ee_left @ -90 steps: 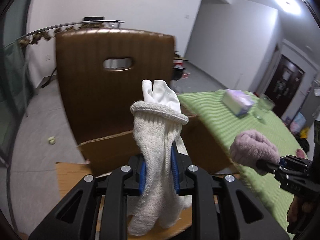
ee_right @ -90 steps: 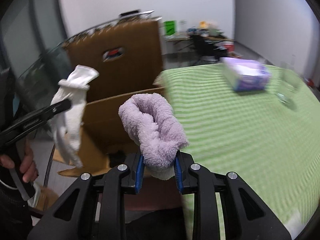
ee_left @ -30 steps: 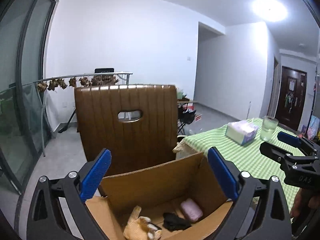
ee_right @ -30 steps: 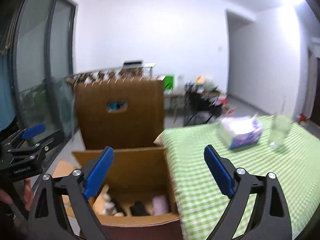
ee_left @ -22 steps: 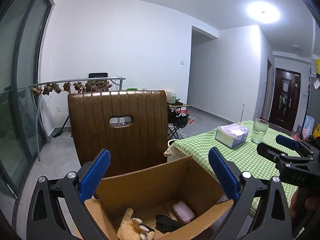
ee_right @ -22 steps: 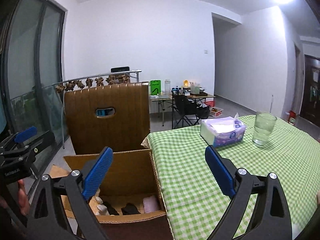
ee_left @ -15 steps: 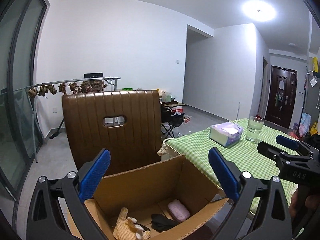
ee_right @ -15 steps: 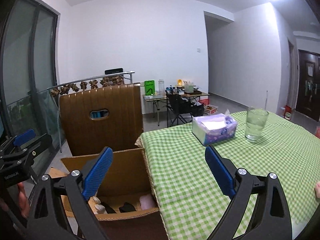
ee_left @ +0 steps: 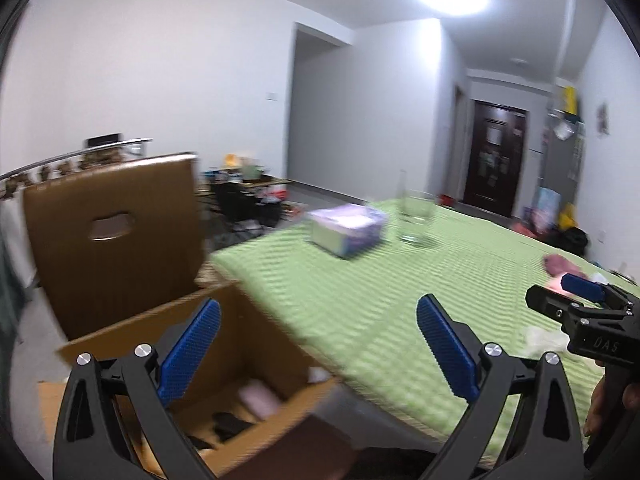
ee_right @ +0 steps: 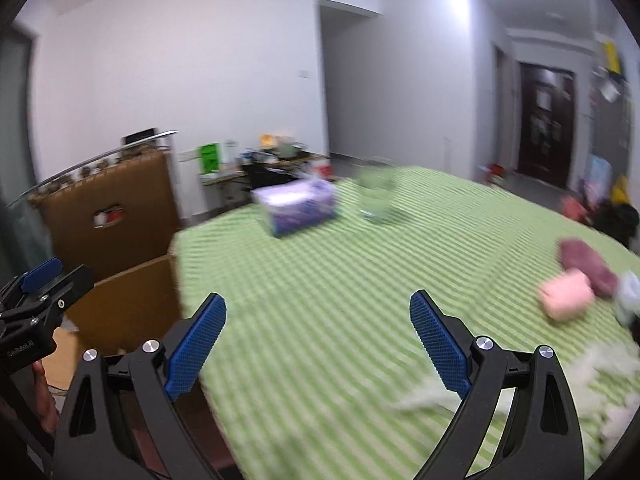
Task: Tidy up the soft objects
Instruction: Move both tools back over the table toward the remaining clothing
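From the left wrist: left gripper (ee_left: 318, 344) with jaws spread wide and holding nothing, hanging over the near edge of the counter (ee_left: 360, 292) in its green checked cloth and over the open cardboard box (ee_left: 224, 364) just beside that edge. Inside the box, a pale pink soft thing (ee_left: 258, 394) and something dark (ee_left: 230, 426), both blurred. Behind the box, a brown chair back (ee_left: 116, 240) with a handle slot. Farther along the cloth, a tissue box (ee_left: 346, 230) and a drinking glass (ee_left: 414, 216) near each other. At the right edge, the right gripper (ee_left: 582, 300) over the cloth, held by a hand (ee_left: 610, 404) partly in shadow; a purple soft thing (ee_left: 558, 262) just past it, and a whitish lump (ee_left: 542, 338) below it, too blurred to name. From the right wrist: right gripper (ee_right: 318, 342) likewise released and empty, over the middle of the counter (ee_right: 320, 280). At the far right of the cloth, a pink roll (ee_right: 566, 296) touching a purple roll (ee_right: 586, 266), with something pale grey (ee_right: 630, 292) beside them at the frame edge. Nearer the camera, whitish knitted pieces (ee_right: 600, 376) spread on the cloth, smeared by motion. Tissue box (ee_right: 296, 204) and glass (ee_right: 376, 194) side by side toward the far end. On the left, the cardboard box (ee_right: 128, 300) against the counter's end, the chair back (ee_right: 108, 216) behind it, and the left gripper (ee_right: 42, 284) at the frame edge.
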`<state>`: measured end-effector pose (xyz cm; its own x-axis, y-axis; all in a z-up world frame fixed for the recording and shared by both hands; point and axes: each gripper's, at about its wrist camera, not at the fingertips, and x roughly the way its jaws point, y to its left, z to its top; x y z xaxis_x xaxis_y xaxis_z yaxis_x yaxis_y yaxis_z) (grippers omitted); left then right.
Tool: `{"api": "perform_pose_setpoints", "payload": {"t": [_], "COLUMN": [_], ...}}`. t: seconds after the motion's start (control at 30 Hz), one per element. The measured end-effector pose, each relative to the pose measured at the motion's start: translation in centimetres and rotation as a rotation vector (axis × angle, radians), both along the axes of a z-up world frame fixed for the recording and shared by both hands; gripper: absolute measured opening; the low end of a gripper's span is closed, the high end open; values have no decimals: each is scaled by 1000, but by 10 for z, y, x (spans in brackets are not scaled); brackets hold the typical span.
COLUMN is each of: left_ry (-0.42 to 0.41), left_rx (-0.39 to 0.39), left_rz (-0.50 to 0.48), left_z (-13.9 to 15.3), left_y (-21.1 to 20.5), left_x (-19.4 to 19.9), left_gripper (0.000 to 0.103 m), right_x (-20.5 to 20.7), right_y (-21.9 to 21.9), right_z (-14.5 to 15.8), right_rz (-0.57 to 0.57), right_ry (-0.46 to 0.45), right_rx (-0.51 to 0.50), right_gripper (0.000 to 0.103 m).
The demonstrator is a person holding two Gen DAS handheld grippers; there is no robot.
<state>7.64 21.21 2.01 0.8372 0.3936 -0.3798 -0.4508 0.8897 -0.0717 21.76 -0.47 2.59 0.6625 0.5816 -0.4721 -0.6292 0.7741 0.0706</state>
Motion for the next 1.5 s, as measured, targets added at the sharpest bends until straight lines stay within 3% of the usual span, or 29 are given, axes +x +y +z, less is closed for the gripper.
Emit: {"api": "perform_pose_setpoints", "payload": {"t": [0.3, 0.63, 0.9, 1.17, 1.3, 1.4, 1.5], "left_ry": [44, 188, 367, 485, 490, 463, 459], "left_rx": [-24, -70, -57, -74, -102, -125, -132], "left_rz": [-318, -602, -670, -675, -658, -671, -682], "left_z": [-10, -39, -69, -84, -87, -85, -82], "left_y": [-92, -211, -269, -275, -271, -267, -265], "left_x": [79, 170, 231, 248, 250, 247, 242], "left_gripper": [95, 95, 95, 94, 65, 33, 19], "right_x": [10, -7, -12, 1, 14, 27, 36], "right_y": [-147, -288, -328, -336, -340, -342, -343], "right_z": [-5, -14, -17, -30, -42, -55, -65], "right_rz": [-348, -680, -766, -768, -764, -739, -739], "right_ry": [52, 113, 133, 190, 262, 343, 390], "right_rx": [-30, -39, -39, -71, -74, -55, -42], "right_gripper": [90, 90, 90, 90, 90, 90, 90]}}
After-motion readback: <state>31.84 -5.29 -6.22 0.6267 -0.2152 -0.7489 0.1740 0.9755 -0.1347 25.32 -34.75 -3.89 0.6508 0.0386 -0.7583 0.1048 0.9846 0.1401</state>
